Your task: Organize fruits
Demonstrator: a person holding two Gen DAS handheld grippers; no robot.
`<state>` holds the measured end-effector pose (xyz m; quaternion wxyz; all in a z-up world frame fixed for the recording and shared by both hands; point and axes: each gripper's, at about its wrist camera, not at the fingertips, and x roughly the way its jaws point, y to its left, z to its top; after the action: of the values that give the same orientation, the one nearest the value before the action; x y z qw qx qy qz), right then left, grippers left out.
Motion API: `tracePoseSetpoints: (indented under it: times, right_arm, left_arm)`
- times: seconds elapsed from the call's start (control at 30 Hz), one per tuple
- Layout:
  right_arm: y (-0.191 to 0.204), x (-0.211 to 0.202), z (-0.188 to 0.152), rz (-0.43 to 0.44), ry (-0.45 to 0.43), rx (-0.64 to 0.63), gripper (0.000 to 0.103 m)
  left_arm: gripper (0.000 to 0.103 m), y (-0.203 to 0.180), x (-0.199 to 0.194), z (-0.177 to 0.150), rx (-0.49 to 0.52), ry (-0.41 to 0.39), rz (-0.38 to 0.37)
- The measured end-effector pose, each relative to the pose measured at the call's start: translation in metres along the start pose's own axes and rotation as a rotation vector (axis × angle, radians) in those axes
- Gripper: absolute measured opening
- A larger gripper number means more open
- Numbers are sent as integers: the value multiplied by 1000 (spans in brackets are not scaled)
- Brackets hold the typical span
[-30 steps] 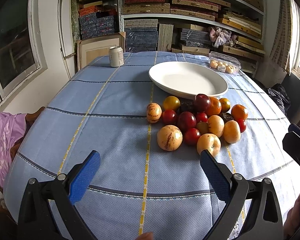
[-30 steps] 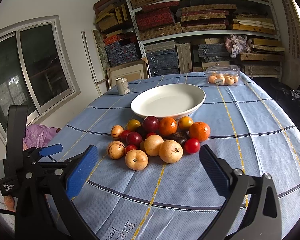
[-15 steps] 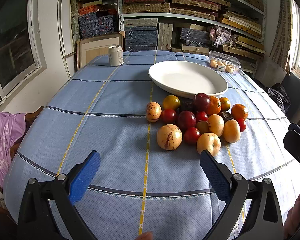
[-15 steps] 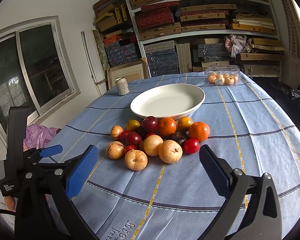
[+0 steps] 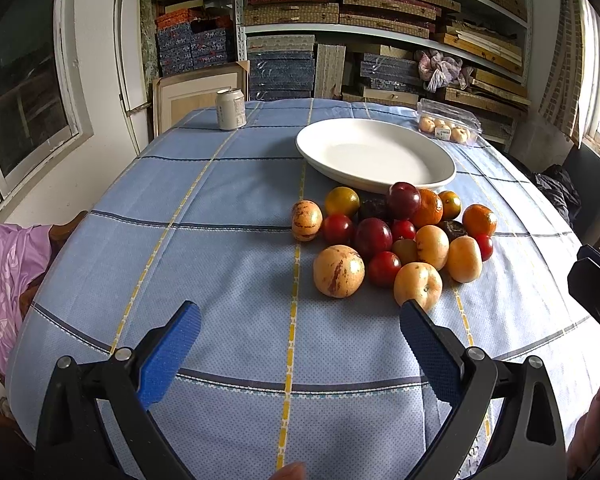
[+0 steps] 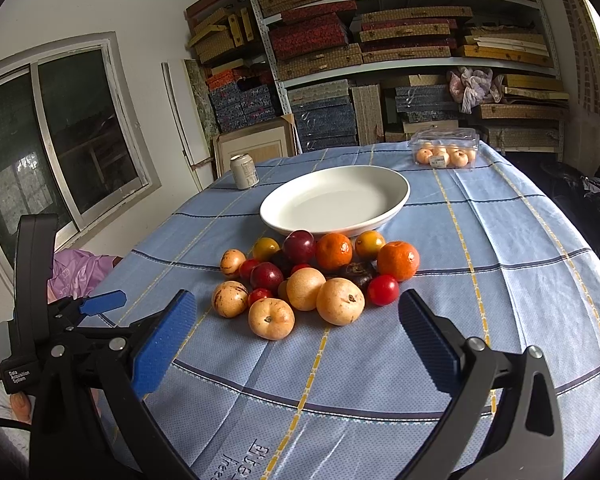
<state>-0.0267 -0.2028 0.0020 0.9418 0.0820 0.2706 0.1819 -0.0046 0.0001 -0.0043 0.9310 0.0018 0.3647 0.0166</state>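
A pile of fruits [image 5: 396,236] lies on the blue checked tablecloth: pale yellow round fruits, dark plums, red tomatoes, orange tangerines. It also shows in the right wrist view [image 6: 312,280]. Just behind it stands an empty white oval plate [image 5: 376,154], which also shows in the right wrist view [image 6: 336,200]. My left gripper [image 5: 296,320] is open and empty, near the table's front edge, short of the pile. My right gripper [image 6: 296,312] is open and empty, with its jaws just in front of the nearest yellow fruits.
A drink can [image 5: 230,109] stands at the back left of the table. A clear plastic box of small fruits [image 5: 446,126] sits at the back right. Shelves of boxes fill the wall behind. A window is at the left. Purple cloth [image 5: 4,272] lies by the table's left edge.
Both views have barely shifted; the fruits and the plate have not moved and both grippers remain open.
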Motion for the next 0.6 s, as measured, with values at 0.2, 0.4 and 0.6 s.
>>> tracePoseSetpoints:
  times: [0.2, 0.4, 0.6]
  right_arm:
    - [-3, 3, -2, -1, 2, 3, 99]
    - [-9, 11, -6, -5, 18, 13, 99]
    - [-17, 19, -13, -16, 63, -1, 99]
  left_arm:
    - [100, 0, 6, -4, 0, 9, -2]
    - [100, 0, 10, -5, 4, 25, -6]
    - [100, 0, 19, -8, 37, 36, -17]
